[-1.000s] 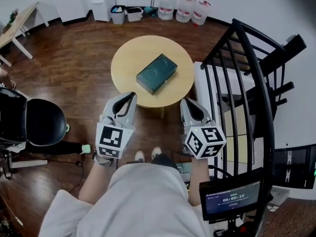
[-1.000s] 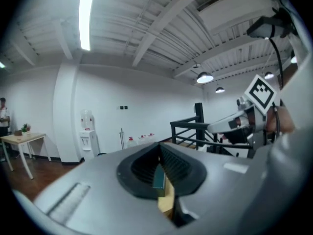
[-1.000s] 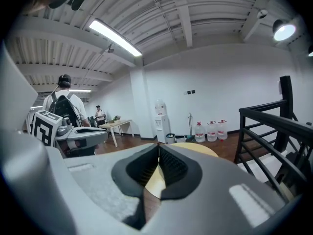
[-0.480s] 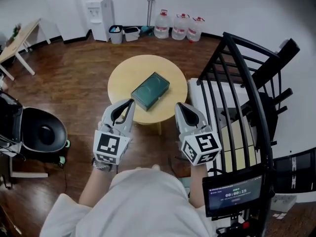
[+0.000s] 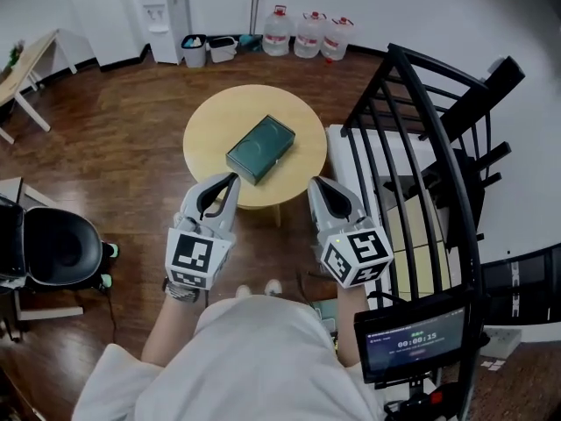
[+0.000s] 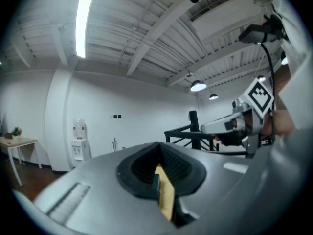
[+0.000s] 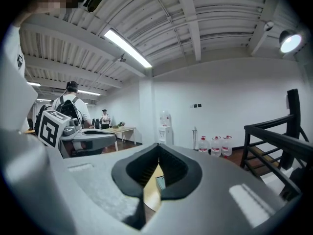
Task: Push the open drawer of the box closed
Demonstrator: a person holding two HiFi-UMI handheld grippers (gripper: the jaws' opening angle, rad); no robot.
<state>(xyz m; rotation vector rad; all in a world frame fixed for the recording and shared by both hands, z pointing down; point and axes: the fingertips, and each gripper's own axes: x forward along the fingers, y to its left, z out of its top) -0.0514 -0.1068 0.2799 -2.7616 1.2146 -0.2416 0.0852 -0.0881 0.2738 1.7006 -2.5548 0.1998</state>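
A dark green box point(image 5: 260, 150) lies at a slant on the round yellow table point(image 5: 210, 130); its drawer cannot be made out from the head view. My left gripper point(image 5: 232, 179) hovers just short of the table's near edge, left of the box, jaws shut and empty. My right gripper point(image 5: 313, 183) hangs level with it to the right, also shut on nothing. In the left gripper view the closed tips point(image 6: 159, 148) frame a strip of table point(image 6: 167, 195). The right gripper view shows closed tips point(image 7: 157, 147) and a sliver of the box point(image 7: 160, 182).
A black metal railing point(image 5: 421, 147) rises close on the right, with a small screen point(image 5: 408, 345) below it. A black chair point(image 5: 53, 248) stands at the left. Water bottles point(image 5: 302, 35) and a dispenser point(image 5: 165, 11) line the far wall. People stand far off by a table point(image 7: 115, 129).
Both grippers have come up a little, side by side, and stay shut. The head view has shifted, so the table and box sit lower and further left. The box has not moved on the table.
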